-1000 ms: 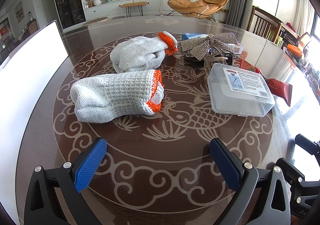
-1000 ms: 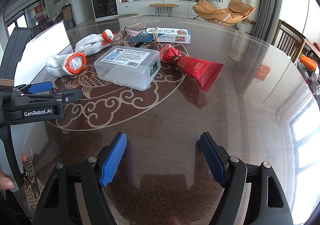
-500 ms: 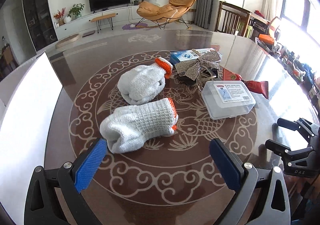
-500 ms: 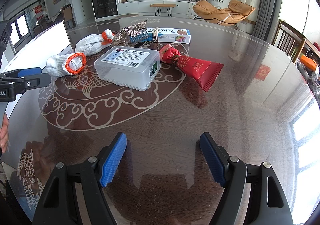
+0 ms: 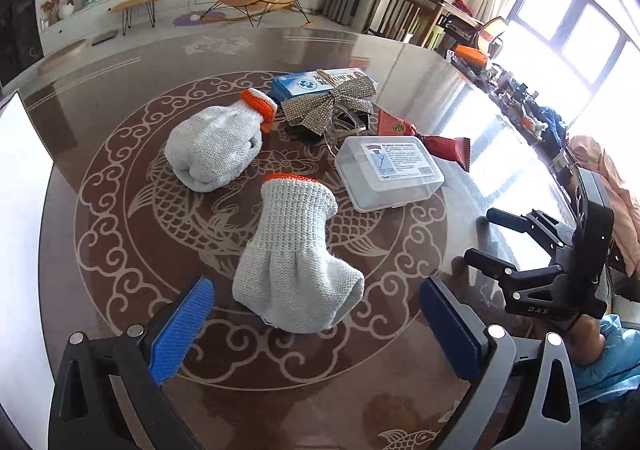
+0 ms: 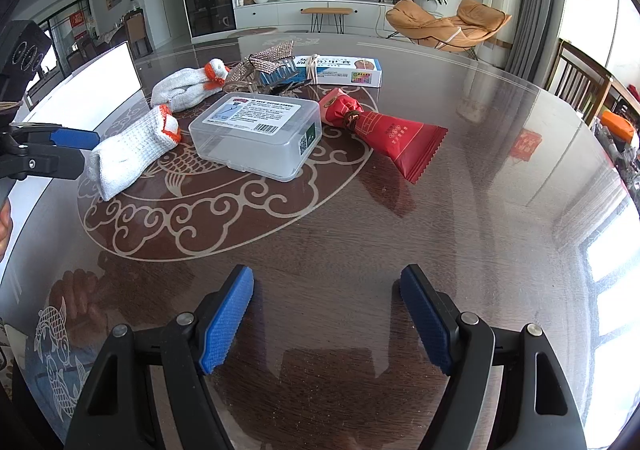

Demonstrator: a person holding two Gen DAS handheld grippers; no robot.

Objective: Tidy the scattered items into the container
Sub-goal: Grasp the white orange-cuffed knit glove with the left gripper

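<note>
Left gripper (image 5: pixel 316 310) jaws wide, empty, near glove (image 5: pixel 296 262) between them, untouched; earlier glove lay farther off. Right gripper (image 6: pixel 326 318) wide, empty, unmoved.

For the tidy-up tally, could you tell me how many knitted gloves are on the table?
2: the near glove lies just ahead of the left gripper; the far glove lies beyond it, beside the sparkly bow. None seems hidden.

"DAS" on right gripper (image 5: pixel 496 242)
</note>
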